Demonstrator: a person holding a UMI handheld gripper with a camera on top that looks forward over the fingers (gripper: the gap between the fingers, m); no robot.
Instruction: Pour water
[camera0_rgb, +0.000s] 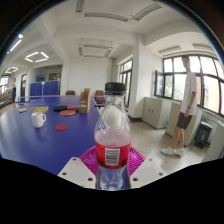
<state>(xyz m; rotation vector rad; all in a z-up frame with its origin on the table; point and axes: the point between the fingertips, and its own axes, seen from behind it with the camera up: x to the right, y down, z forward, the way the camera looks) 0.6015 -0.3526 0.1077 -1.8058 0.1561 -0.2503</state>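
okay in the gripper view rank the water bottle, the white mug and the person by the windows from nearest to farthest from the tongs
1. Water bottle, between the tongs, pads at its sides.
2. White mug, beyond them on the blue table.
3. Person, standing farthest, by the windows.

The hand-held gripper (112, 168) points forward and level, its two fingers reaching ahead from below the camera. The left finger (76, 172) and the right finger (146, 170) show as pale blocks set close in at either side of a bottle (112, 135). Their pink pads (91, 158) face inward and press against its lower body, so the jaws are closed upon it and hold it upright between them.
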